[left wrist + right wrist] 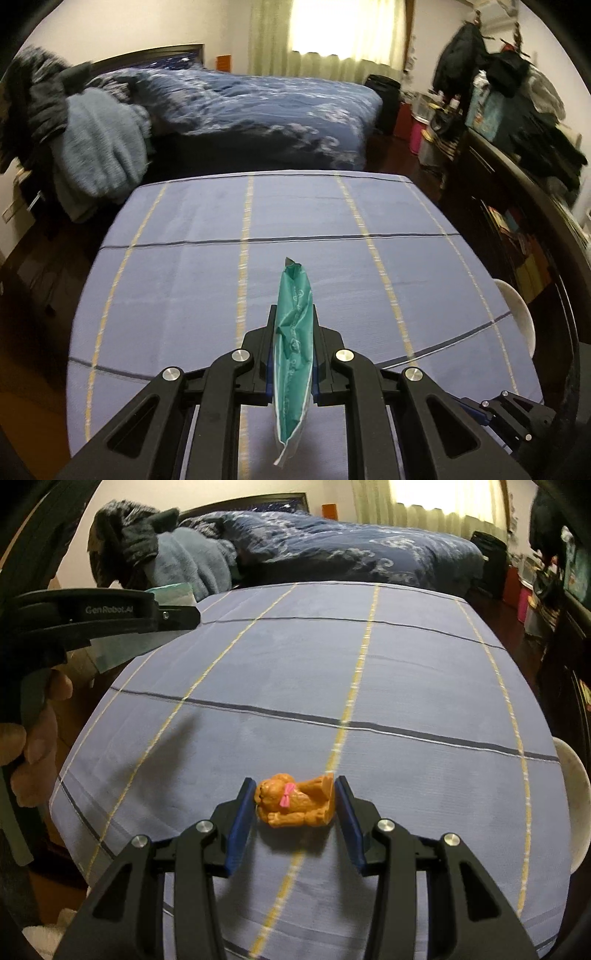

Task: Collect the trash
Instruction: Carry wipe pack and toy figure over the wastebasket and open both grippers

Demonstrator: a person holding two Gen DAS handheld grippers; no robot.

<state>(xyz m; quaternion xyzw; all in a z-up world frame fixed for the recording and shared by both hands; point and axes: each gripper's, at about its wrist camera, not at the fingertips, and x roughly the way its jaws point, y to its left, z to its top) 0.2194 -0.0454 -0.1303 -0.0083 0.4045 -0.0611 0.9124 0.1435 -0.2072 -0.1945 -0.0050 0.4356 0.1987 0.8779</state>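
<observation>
left gripper (293, 317) pinching green wrapper (293, 332) - aloft

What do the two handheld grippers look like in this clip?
Both the left gripper and the right gripper are matte black, with slotted arms, round silver pivot bolts and blue pads. The left one's side reads GenRobot.AI in pale letters. No sleeve or cable shows.

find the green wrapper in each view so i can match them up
Left wrist view: green wrapper at bottom centre, clamped edge-on in the left hand-held gripper.
Right wrist view: only a pale green corner shows at upper left, behind that hand-held gripper's black body.
Shared landmark: the blue checked tablecloth.
</observation>
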